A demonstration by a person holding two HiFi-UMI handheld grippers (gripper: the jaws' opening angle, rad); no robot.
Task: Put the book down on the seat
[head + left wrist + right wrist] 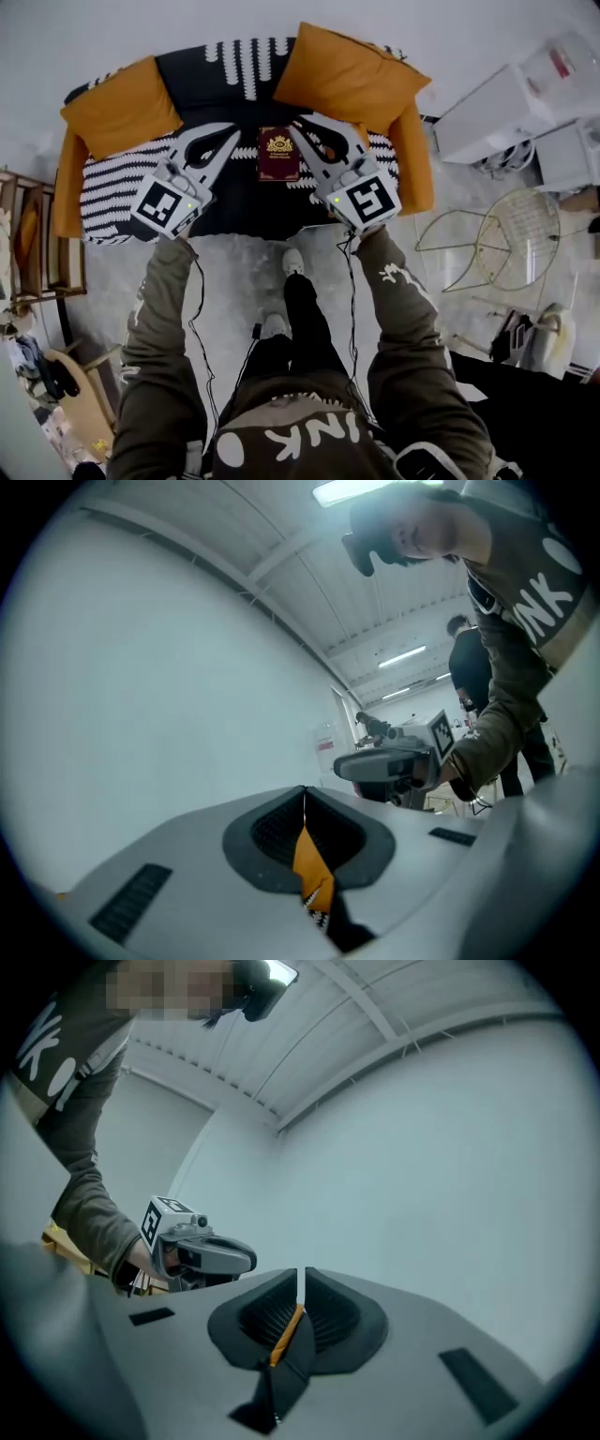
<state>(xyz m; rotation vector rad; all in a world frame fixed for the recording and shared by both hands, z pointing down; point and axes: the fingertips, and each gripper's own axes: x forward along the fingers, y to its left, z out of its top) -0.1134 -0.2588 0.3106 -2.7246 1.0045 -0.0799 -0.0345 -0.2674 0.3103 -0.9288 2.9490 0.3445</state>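
A dark red book (278, 154) with a gold emblem lies flat on the sofa seat (225, 202), which is covered in a black and white striped throw. In the head view both grippers are held up over the seat, apart from the book. My left gripper (234, 131) is to the book's left and my right gripper (296, 126) to its right. In the left gripper view the left gripper's (303, 799) jaws meet with nothing between them. The right gripper's (300, 1283) jaws are likewise together and empty. Both point level at a white wall.
Orange cushions (120, 105) (349, 77) lean on the sofa back at left and right. A wire chair (511, 239) and white cabinets (506, 108) stand to the right, a wooden chair (37, 244) to the left. The person's feet (281, 295) are on the floor before the sofa.
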